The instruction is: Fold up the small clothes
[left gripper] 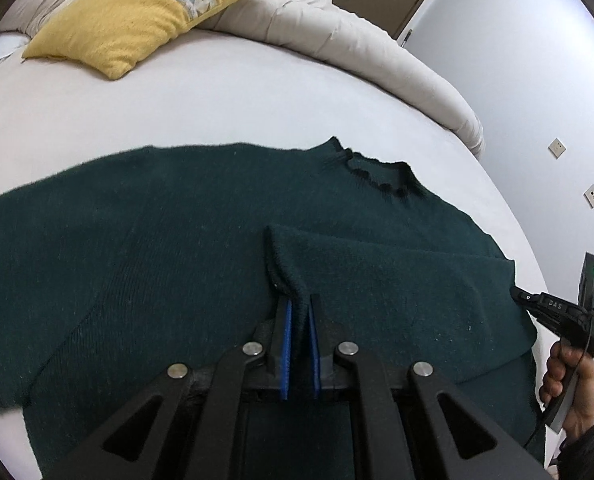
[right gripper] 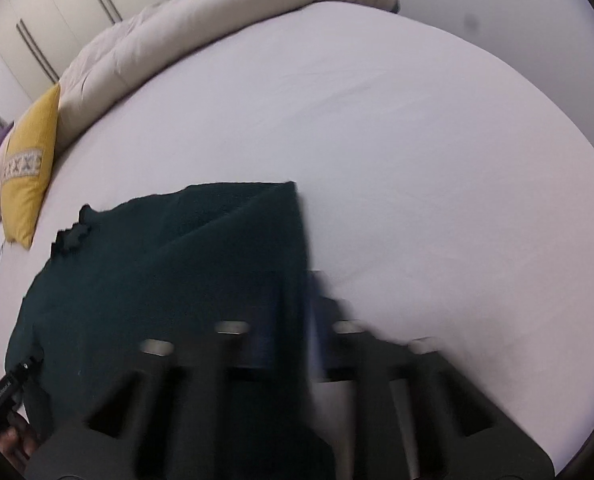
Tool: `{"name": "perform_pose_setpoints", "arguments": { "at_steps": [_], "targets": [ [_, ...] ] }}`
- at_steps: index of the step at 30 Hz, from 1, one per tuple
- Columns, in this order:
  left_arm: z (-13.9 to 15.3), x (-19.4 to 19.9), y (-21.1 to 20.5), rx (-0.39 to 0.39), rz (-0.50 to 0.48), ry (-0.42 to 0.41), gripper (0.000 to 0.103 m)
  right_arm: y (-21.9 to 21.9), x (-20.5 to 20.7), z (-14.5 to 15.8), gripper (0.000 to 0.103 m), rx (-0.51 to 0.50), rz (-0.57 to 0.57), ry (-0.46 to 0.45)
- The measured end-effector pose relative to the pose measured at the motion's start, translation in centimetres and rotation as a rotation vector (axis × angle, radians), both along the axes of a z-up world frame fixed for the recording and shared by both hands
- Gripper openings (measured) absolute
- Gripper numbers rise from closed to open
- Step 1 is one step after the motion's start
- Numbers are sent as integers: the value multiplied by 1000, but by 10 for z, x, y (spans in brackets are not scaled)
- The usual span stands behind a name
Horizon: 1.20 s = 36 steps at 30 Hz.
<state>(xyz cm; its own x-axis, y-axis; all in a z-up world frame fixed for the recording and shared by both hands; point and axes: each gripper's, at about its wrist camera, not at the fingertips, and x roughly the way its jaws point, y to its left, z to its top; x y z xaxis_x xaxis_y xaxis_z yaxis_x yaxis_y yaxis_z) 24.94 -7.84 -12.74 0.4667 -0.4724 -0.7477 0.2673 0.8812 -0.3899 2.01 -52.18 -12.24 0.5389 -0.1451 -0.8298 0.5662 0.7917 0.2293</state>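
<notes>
A dark green knit sweater [left gripper: 137,248] lies spread on a white bed [left gripper: 225,100], collar [left gripper: 377,176] toward the far right. Its right sleeve is folded across the body. My left gripper [left gripper: 300,300] is shut on the cuff of that folded sleeve [left gripper: 285,264]. My right gripper [left gripper: 515,293] shows in the left wrist view at the sweater's right edge, where it pinches the fabric. In the right wrist view the sweater [right gripper: 157,272] fills the lower left, and my right gripper [right gripper: 297,300] is blurred with the sweater's edge between its fingers.
A yellow cushion [left gripper: 137,16] lies at the head of the bed, also in the right wrist view [right gripper: 29,168]. A beige rolled duvet [left gripper: 337,36] runs along the far side. The wall with sockets [left gripper: 557,146] lies to the right.
</notes>
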Motion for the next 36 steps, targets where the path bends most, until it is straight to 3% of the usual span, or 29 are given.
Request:
{"name": "perform_pose_setpoints", "arguments": {
  "at_steps": [3,8,11,15,17,19,20,21,23,27,30,31,32,34,36],
  "targets": [
    [6,-8,-1,3,-1,-44,9,0,2,7,4,-50,2,-1],
    [-16,-3,-2,-27,-1,-11,10,-28,0,-12,0,28,-86,-50],
    [-15,-1,-3,-20,-10,-9,11,-31,3,-10,3,22,-53,-68],
    [-9,-8,-2,-9,-9,-14,12,-25,-23,13,21,48,-83,-100],
    [-7,-12,-4,8,-8,-17,14,-4,-35,24,51,40,-51,-102],
    [-8,-16,-7,32,-13,-31,14,22,-38,23,47,-27,32,-52],
    [-8,-18,-7,37,-13,-33,14,32,-35,18,34,-57,67,-4],
    [-8,-19,-7,38,-12,-35,15,38,-32,9,28,-79,85,50],
    [-12,-17,-4,23,-10,-27,16,31,-30,0,17,-59,68,49],
    [-20,-11,3,-30,-8,-11,17,5,-39,-11,14,-4,15,-18],
    [-14,-13,2,-9,-15,-8,16,8,-39,-9,16,-37,32,-46],
    [-8,-17,5,-3,-21,-7,16,10,-44,-7,21,-20,26,-58],
    [1,-24,13,-9,-21,-11,20,11,-54,-4,29,2,1,-63],
    [21,-41,39,-41,-3,-51,34,25,-70,18,30,0,-73,-91],
    [41,-60,81,-56,62,-99,56,47,-95,39,42,-35,-75,-168]
  ]
}}
